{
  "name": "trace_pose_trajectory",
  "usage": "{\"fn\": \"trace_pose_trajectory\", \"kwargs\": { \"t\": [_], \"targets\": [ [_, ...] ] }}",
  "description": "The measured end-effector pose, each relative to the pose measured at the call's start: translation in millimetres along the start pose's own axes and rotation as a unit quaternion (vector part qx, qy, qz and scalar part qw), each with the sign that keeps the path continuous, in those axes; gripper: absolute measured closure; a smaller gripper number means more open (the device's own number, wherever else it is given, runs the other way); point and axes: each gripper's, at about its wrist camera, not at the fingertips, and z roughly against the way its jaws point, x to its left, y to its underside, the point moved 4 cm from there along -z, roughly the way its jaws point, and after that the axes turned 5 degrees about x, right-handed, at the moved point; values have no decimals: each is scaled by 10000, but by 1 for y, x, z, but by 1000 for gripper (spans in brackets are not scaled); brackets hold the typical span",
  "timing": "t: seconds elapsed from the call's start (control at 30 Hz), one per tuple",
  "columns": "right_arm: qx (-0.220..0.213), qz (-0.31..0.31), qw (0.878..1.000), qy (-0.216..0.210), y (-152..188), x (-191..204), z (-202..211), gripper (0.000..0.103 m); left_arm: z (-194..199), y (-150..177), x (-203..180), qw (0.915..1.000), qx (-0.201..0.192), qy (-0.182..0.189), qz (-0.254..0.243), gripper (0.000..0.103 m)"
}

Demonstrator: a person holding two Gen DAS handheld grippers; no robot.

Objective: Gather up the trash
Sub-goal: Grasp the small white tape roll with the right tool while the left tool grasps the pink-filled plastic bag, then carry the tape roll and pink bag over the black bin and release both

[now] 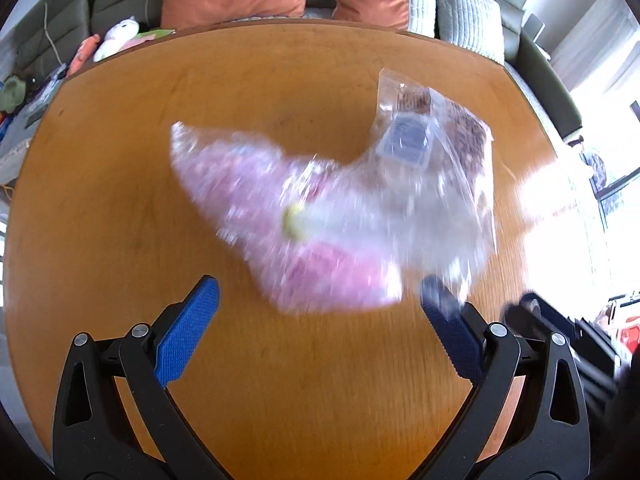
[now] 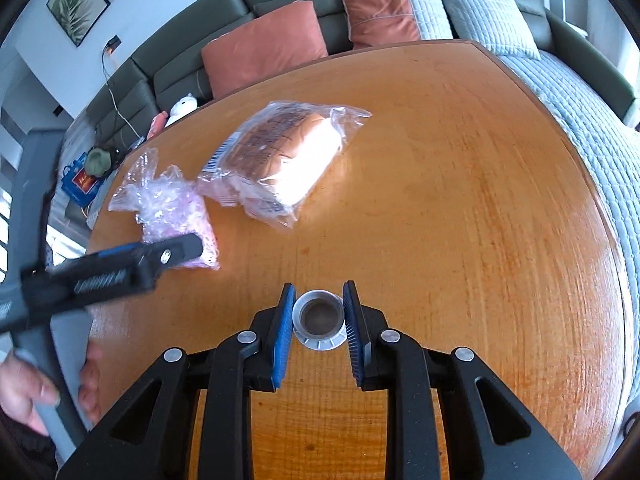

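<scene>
small cup (image 2: 319, 319) seemingly upright, mouth up

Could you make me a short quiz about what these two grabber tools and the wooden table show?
1. True or false: the right gripper is shut on the small clear plastic cup.
2. Which lies nearer the open left gripper?
A. the crumpled pink-tinted clear plastic bag
B. the clear printed plastic bag holding a bread loaf
3. Fill in: both bags rest on the round orange-brown wooden ____.

Key:
1. True; its blue pads press the cup on both sides.
2. A; the left gripper reaches over that bag.
3. table.
</scene>
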Motion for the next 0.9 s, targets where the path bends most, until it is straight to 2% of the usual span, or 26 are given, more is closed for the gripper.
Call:
{"fn": "trace_pose_trajectory", "kwargs": {
  "t": [0.07, 0.1, 0.13, 0.17, 0.2, 0.3, 0.4, 0.6, 0.7, 0.9],
  "targets": [
    [6, -12, 10000, 20, 0, -4, 1, 77, -6, -5, 1, 10000, 15, 22, 72, 9],
    [3, -14, 10000, 33, 2, -3, 2, 77, -10, -8, 3, 9999, 17, 52, 121, 23],
    [4, -10, 10000, 44, 1, -2, 1, 77, -12, -10, 5, 9999, 15, 47, 148, 29],
    [3, 0, 10000, 57, 2, 0, 2, 77, -13, -12, 6, 9998, -12, 14, 176, 42],
    [5, 7, 10000, 62, 2, 0, 2, 77, -12, -13, 8, 9998, -81, -7, 183, 49],
    [-3, 57, 9999, 98, 2, 6, 6, 77, -8, -8, 12, 9997, -177, 89, 141, 57],
    [-34, 131, 9998, 142, 2, 16, 10, 77, 1, 3, 20, 9993, -240, 259, 152, 62],
    [-101, 308, 9994, 135, 11, 51, 19, 77, 32, 40, 51, 9979, -449, 427, 206, 63],
    [-106, 462, 9988, 83, 18, 81, 21, 77, 46, 65, 73, 9971, -457, 524, 309, 63],
    [-44, 816, 9966, -110, 36, 145, 17, 77, 81, 115, 126, 9962, -633, 406, 437, 63]
  ]
}}
